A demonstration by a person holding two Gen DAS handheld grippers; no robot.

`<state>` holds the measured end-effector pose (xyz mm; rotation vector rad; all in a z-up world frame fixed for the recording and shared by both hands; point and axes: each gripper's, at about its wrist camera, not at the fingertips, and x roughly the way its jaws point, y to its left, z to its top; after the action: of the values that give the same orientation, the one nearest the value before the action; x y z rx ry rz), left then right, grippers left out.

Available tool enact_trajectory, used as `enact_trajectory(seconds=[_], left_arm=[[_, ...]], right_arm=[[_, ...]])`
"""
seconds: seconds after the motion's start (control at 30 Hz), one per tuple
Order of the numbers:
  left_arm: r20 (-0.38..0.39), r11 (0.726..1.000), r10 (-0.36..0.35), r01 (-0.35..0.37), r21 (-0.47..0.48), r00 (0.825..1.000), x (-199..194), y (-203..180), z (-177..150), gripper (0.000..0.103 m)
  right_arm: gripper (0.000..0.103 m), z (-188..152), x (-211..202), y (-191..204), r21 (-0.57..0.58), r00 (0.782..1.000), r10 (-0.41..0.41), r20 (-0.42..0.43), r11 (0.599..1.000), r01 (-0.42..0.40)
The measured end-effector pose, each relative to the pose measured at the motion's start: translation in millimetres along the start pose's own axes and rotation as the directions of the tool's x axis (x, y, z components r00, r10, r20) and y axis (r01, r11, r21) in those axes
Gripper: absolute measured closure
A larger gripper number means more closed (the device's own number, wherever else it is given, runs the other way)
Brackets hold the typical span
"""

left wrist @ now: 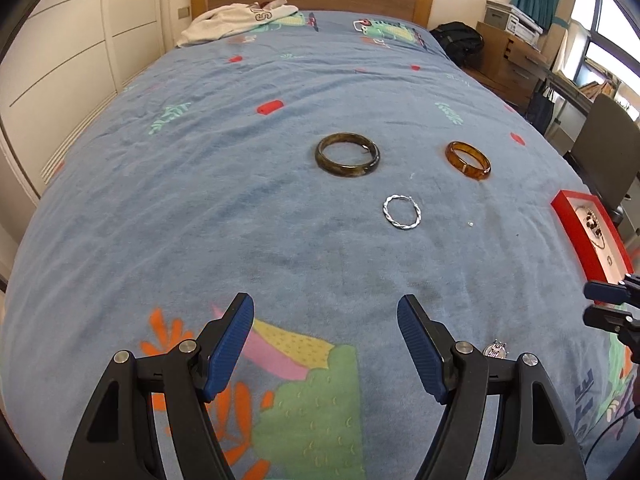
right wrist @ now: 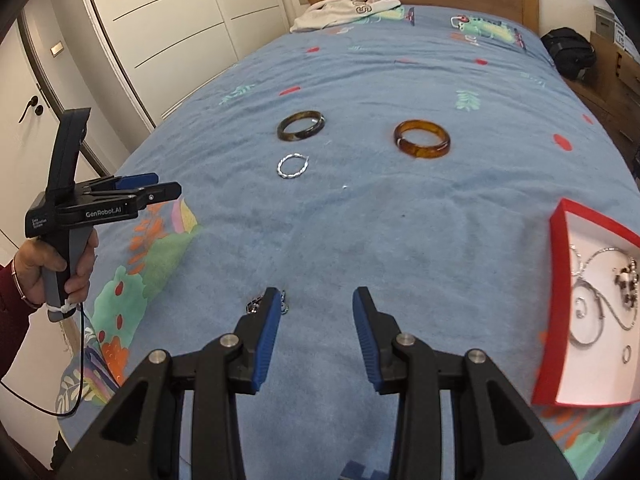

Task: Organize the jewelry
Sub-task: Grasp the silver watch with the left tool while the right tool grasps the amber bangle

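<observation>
Bare blanket (right wrist: pixel 320 240) lies before my tongs; only the red box (right wrist: pixel 560 320) crowds my right side.

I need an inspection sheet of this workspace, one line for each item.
Surface: blue patterned bedspread, wrinkled.
Job's things: dark bangle, amber bangle, twisted silver hoop and small silver piece lie loose; red box holds a necklace and a ring.
Clutter: white garment near the headboard.
Grippers: left gripper open, empty; right gripper open, empty.
Cables: black cable hangs from the left handle.
Surroundings: wardrobe, black bag, chair.
</observation>
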<state>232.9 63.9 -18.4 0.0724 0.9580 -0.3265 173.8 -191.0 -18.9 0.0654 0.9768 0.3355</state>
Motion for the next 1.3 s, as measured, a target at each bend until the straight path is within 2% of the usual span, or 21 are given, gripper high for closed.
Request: enact_trajectory(seconds=[0.3,0.63,0.8,1.07,1.3], left_arm=[[-0.034,1.000,-0.030,0.030,-0.001,0.999,34.7,-14.9,9.9,0.030],[-0.065,0.993,-0.113,0.114,0.023,0.992,30.3,-49.8,-10.4,0.030],[-0.078,0.990,-0.127,0.131,0.052,0.989,20.7,-70.1,-19.3,0.030],[-0.047,0.991,-0.119,0.122,0.055,0.992,-11.2,-78.9,-26.2,0.030],[-0.050,0.986,-0.143,0.146,0.081,0.988,-24.4,-97.3,-49.2,0.031]], right_arm=[[0.067,22.4,25.4,-24.8,0.018,1.000,0.003,-0.004,1.000,-0.003],[0.067,25.7,27.2,-58.1,0.067,1.000,-0.019,0.005,0.998,0.018],[0.067,20.0,11.6,-65.8,0.090,0.999,-0.027,0.024,0.996,0.024],[0.067,5.0,-34.4,-64.6,0.104,0.996,-0.057,0.072,0.993,0.049],[0.067,-9.6,-59.8,-63.1,0.122,0.992,-0.078,0.100,0.990,0.066]])
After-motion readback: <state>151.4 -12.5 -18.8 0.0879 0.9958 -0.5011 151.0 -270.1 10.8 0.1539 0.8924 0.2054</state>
